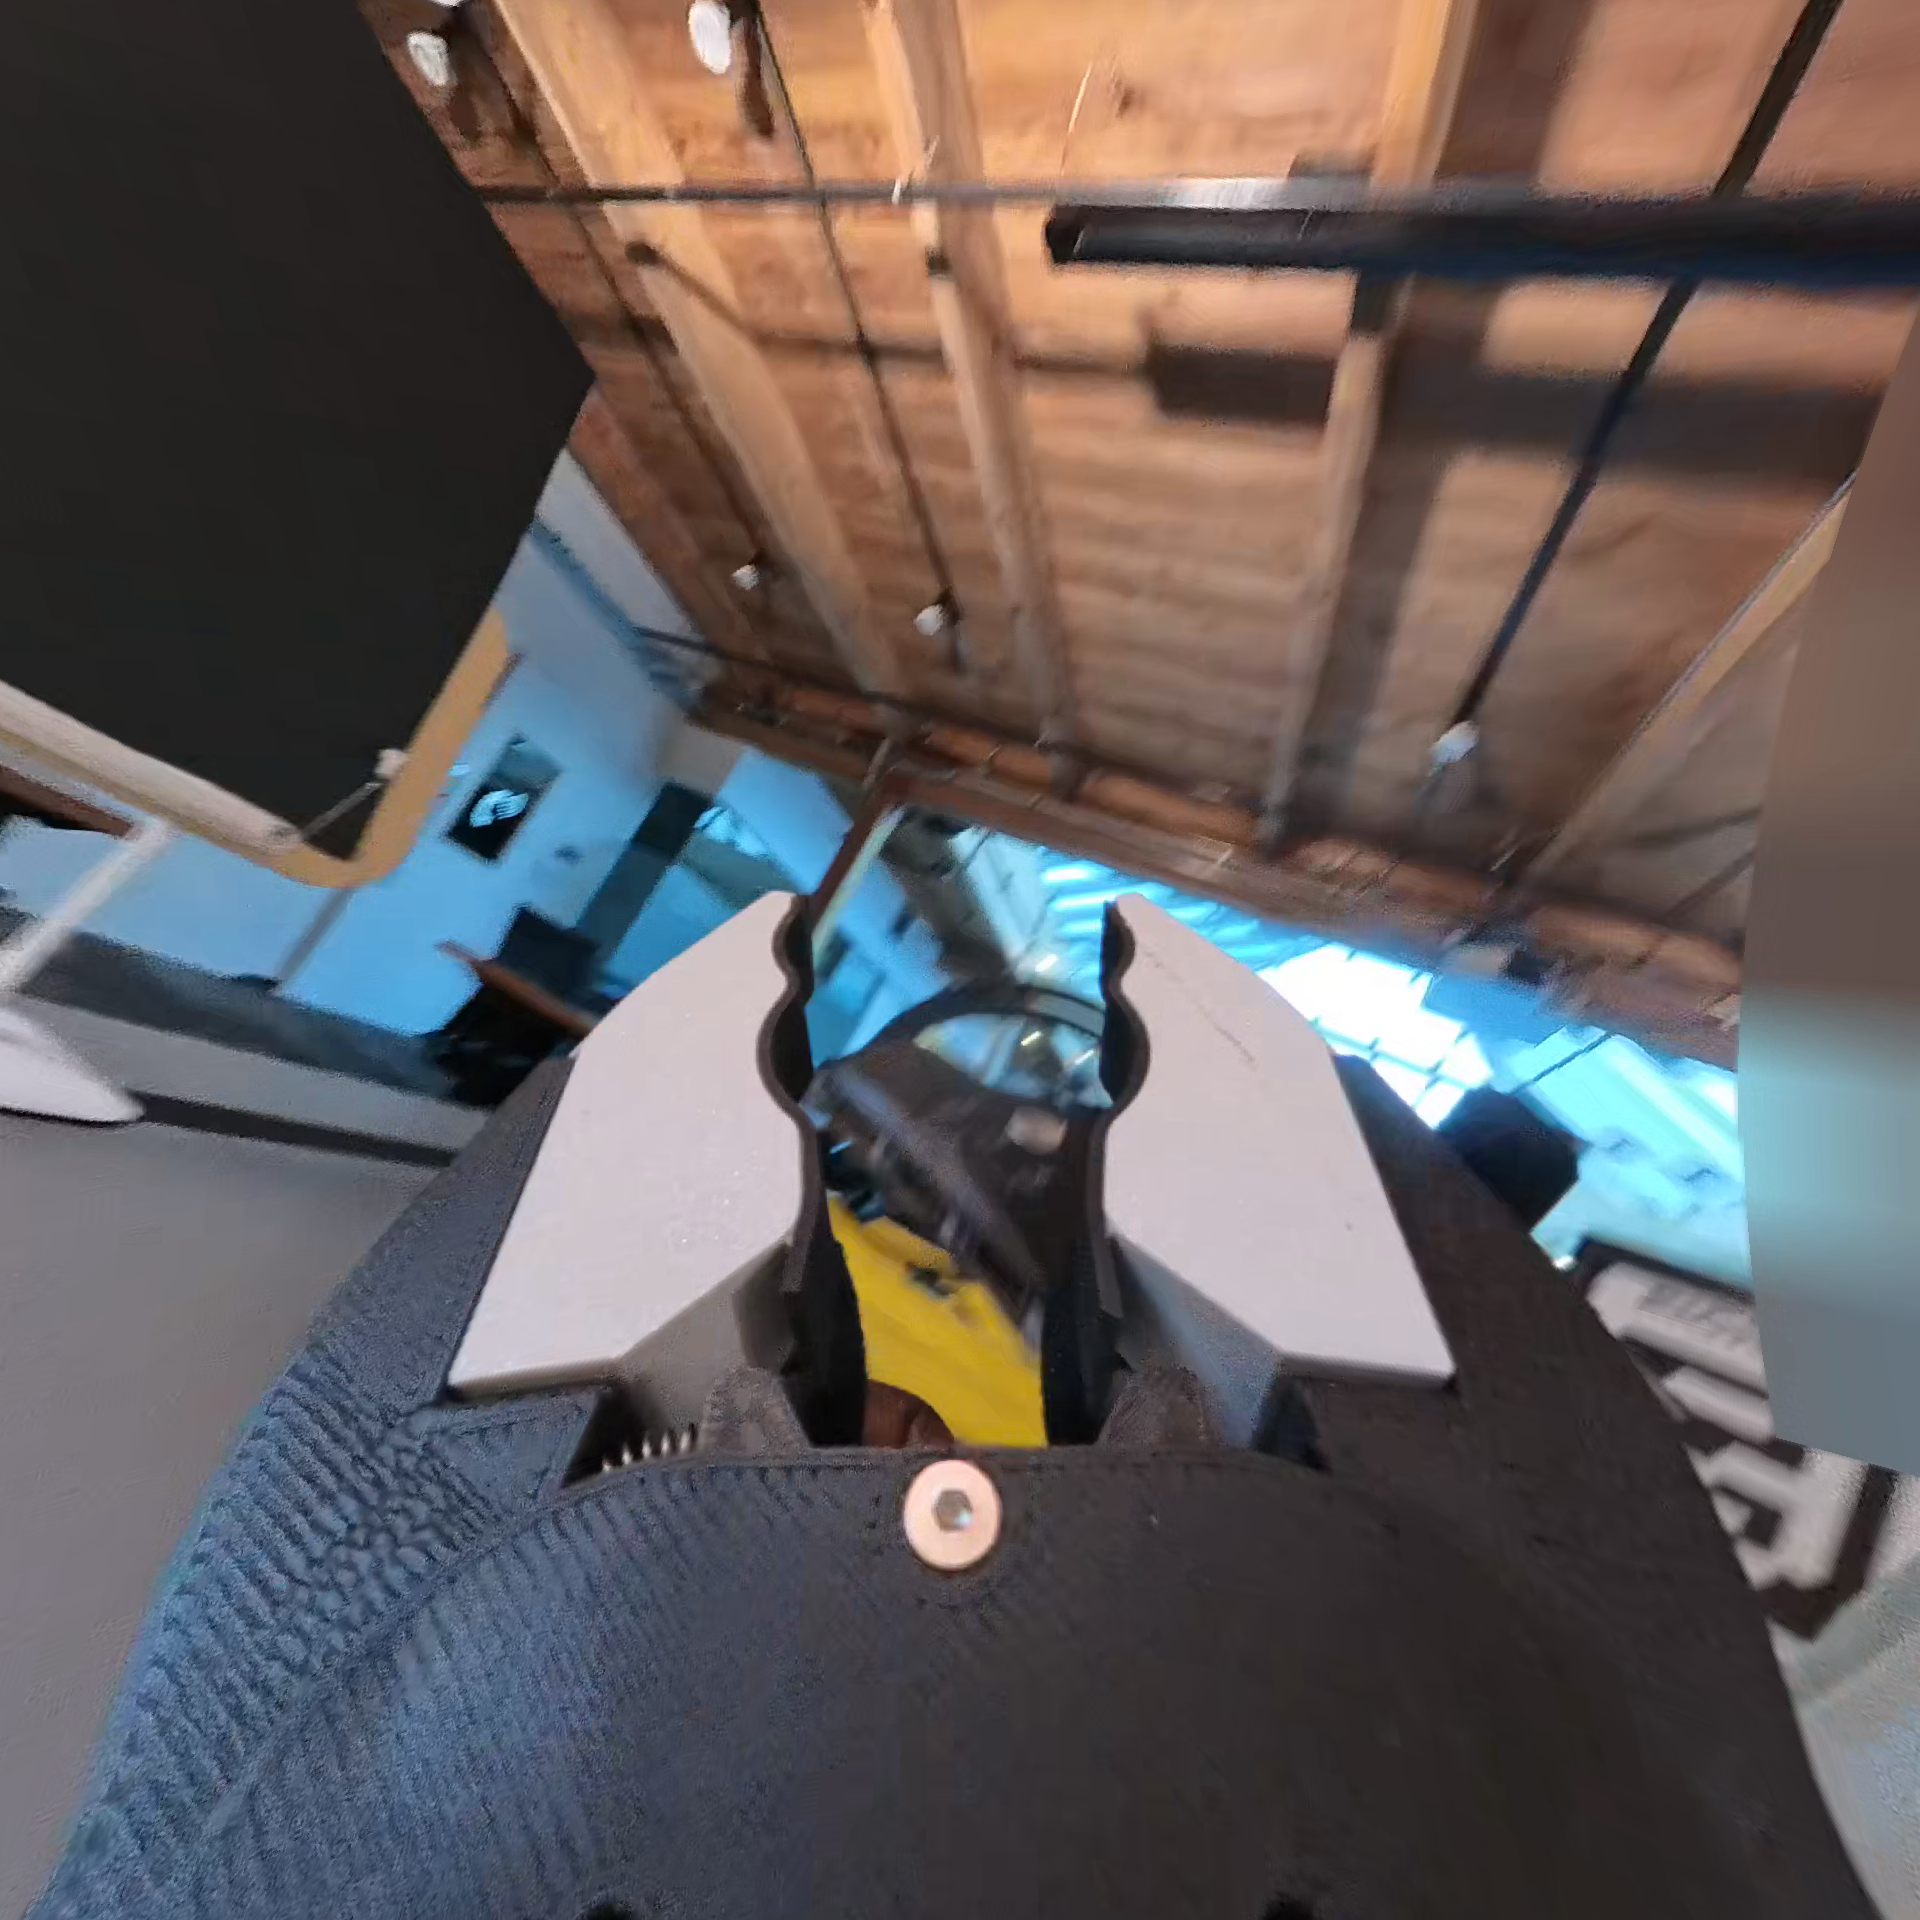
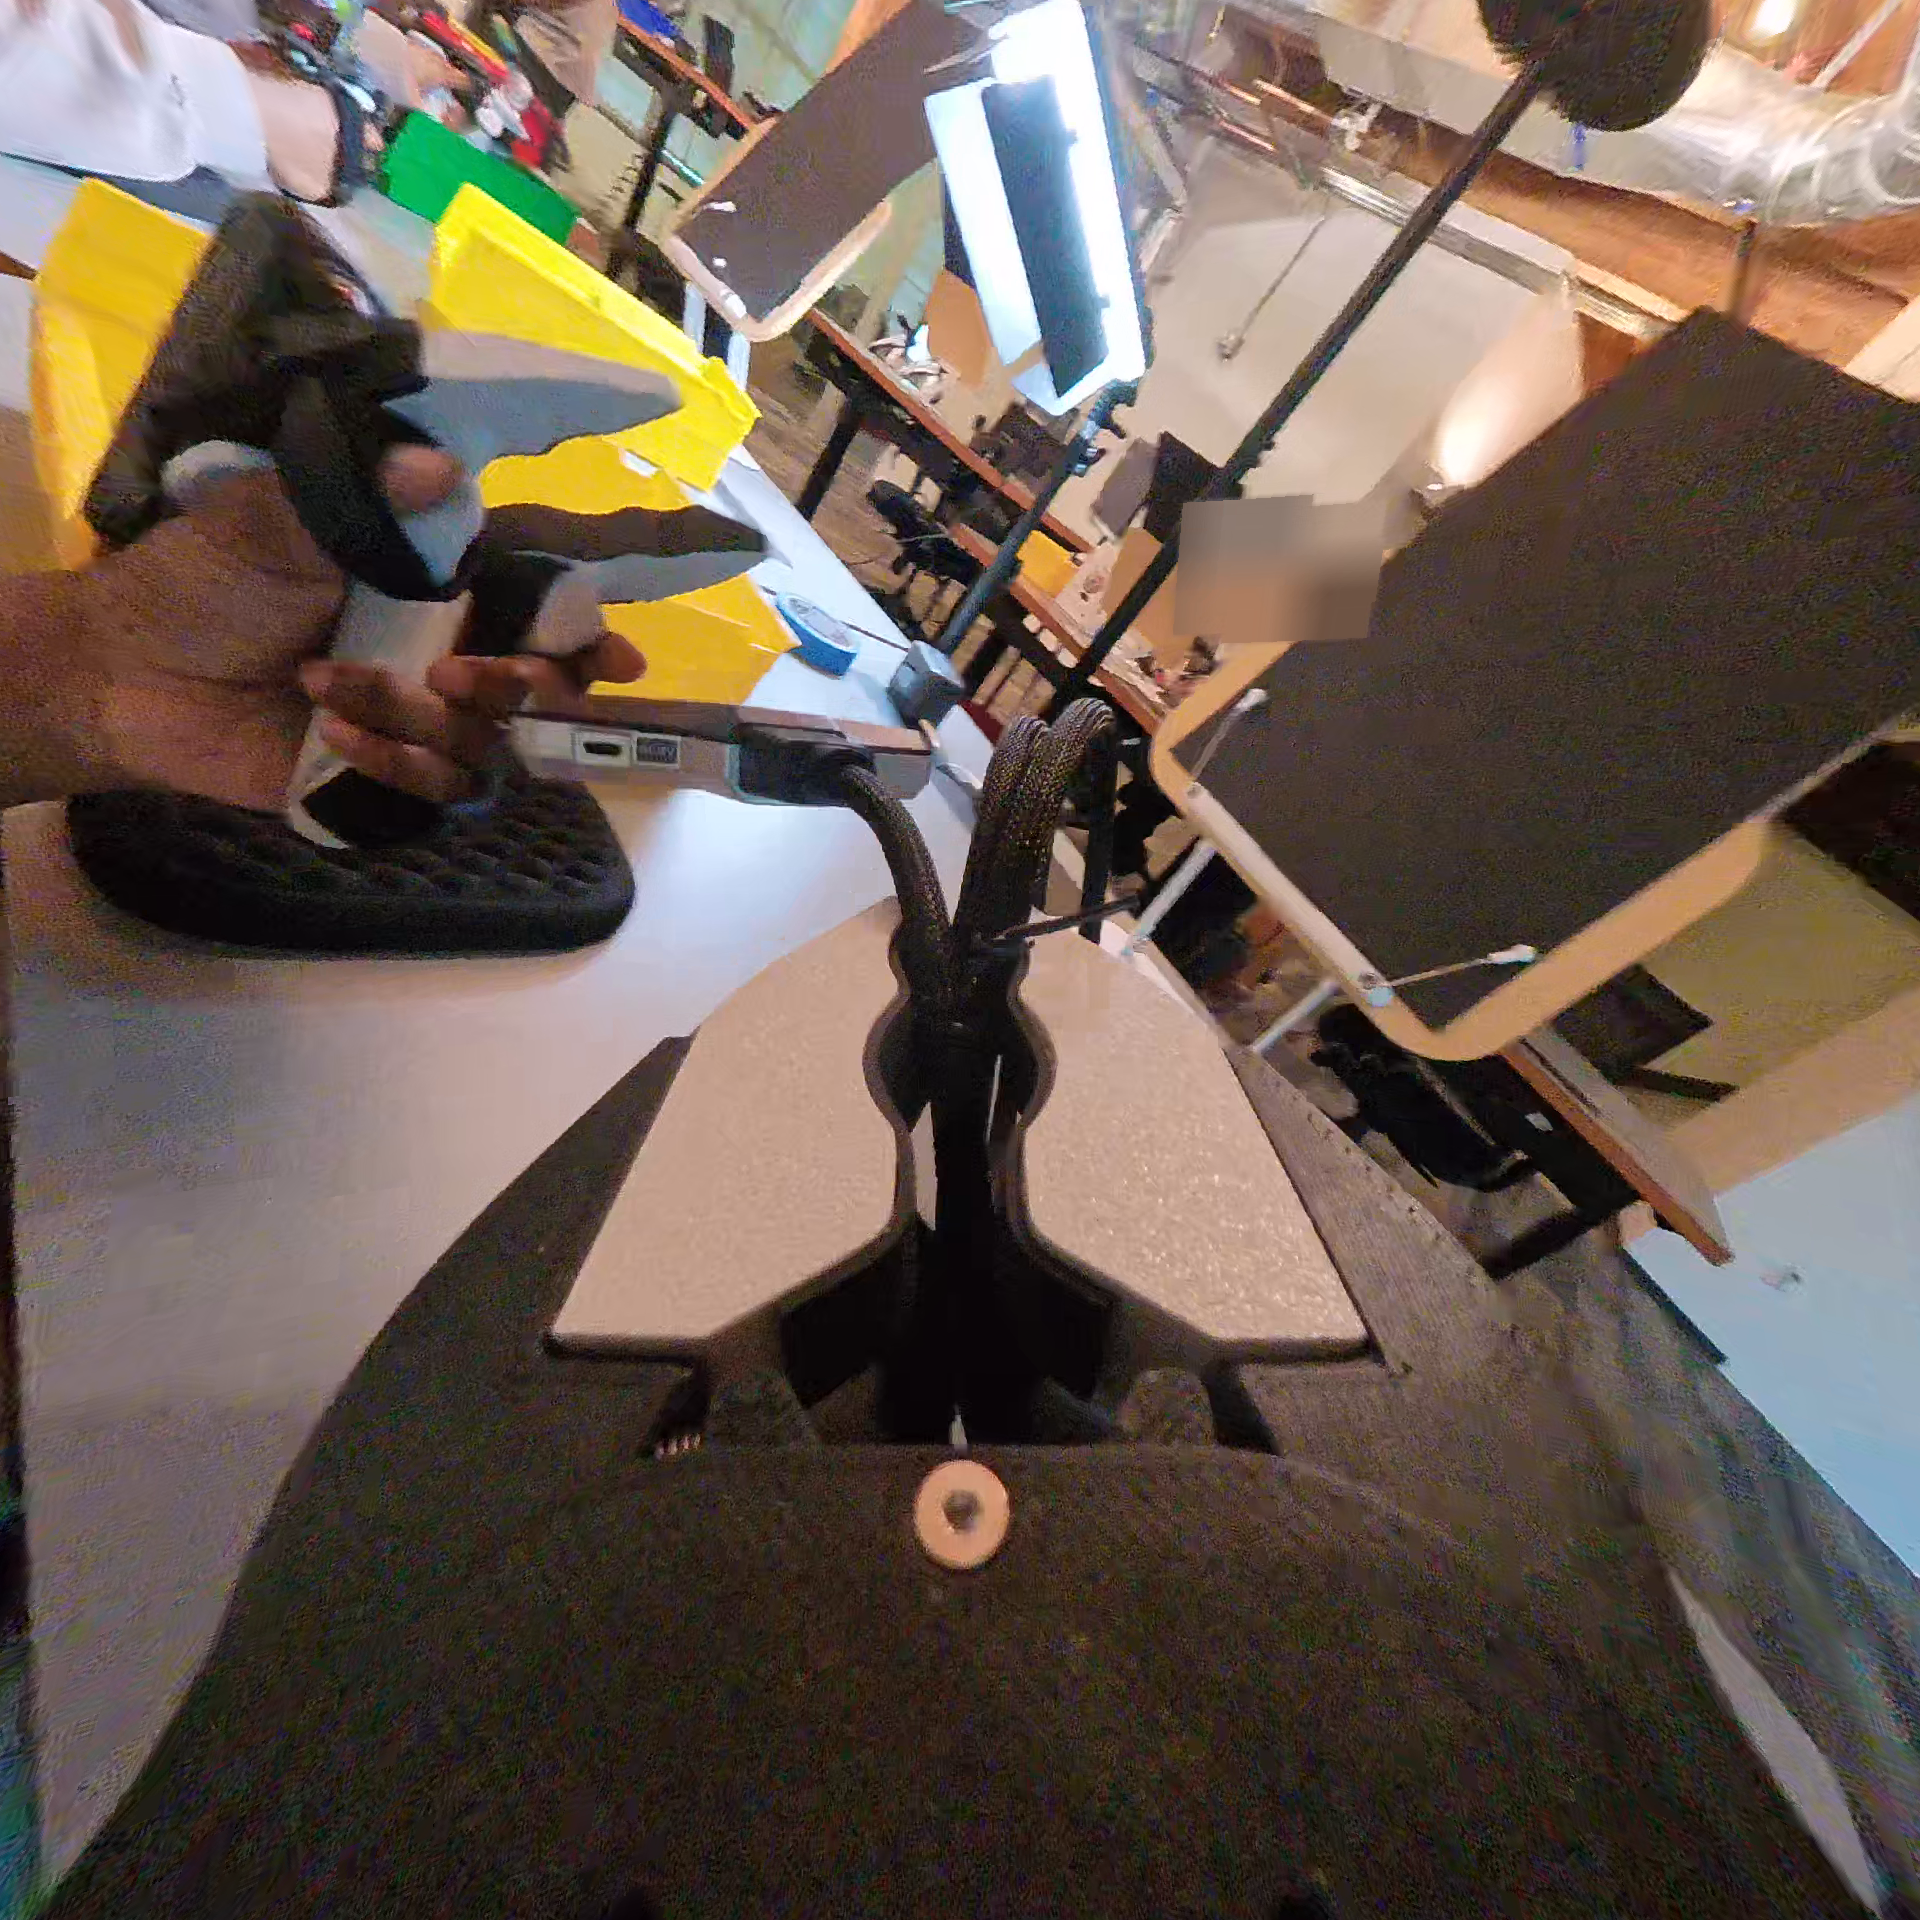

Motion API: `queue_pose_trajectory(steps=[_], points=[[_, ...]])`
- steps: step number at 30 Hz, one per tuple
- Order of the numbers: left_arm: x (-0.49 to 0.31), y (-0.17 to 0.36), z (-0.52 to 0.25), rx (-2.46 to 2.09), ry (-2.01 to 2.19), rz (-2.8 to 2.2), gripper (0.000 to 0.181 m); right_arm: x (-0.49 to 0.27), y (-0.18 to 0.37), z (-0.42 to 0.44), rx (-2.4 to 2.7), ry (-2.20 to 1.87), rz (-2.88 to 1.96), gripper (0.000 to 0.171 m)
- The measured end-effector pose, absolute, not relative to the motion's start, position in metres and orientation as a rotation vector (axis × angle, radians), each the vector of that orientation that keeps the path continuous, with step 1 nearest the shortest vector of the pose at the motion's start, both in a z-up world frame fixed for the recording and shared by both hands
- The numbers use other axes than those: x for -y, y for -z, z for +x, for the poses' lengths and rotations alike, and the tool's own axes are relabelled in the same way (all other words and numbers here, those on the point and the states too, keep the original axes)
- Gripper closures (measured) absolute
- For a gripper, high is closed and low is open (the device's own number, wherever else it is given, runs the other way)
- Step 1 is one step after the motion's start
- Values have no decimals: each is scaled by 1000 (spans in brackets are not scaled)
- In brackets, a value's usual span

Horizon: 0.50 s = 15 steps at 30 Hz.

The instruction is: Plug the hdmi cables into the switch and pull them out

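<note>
In the right wrist view my right gripper [image 2: 956, 1003] is shut on a black braided HDMI cable [image 2: 914, 862], folded into a loop and tied. The cable's plug [image 2: 795, 764] sits in a port of the flat silver switch [image 2: 623, 746], which rests on the white table [image 2: 312, 1091]. A hand [image 2: 187, 665] holds my left gripper [image 2: 727, 473] just above the switch, jaws apart and empty, and its fingertips touch the switch. In the left wrist view my left gripper [image 1: 954, 935] points up toward the wooden ceiling, open with nothing between its jaws.
A black mesh pad [image 2: 364, 883] lies under the hand. Yellow bins [image 2: 582, 301] and a blue tape roll [image 2: 821, 629] stand behind the switch. Black panels with wooden rims [image 2: 1558, 665] hang at the right past the table edge. A light stand [image 2: 1039, 208] rises behind.
</note>
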<state>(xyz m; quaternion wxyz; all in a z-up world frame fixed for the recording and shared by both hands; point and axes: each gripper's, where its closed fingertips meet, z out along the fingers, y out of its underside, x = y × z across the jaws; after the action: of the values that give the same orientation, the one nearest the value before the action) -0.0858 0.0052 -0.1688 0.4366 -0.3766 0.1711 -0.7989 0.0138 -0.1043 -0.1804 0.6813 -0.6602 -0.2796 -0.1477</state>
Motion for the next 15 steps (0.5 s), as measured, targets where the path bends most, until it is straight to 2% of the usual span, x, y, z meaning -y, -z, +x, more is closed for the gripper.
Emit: queue_pose_trajectory(steps=[9,15], points=[[-8,209,-55,-687,1553,-1013,137,159,110,150,327,578,-1669,159],[-12,223,-47,-724,1506,-1047,141,179,141,258,242,824,-2140,159]])
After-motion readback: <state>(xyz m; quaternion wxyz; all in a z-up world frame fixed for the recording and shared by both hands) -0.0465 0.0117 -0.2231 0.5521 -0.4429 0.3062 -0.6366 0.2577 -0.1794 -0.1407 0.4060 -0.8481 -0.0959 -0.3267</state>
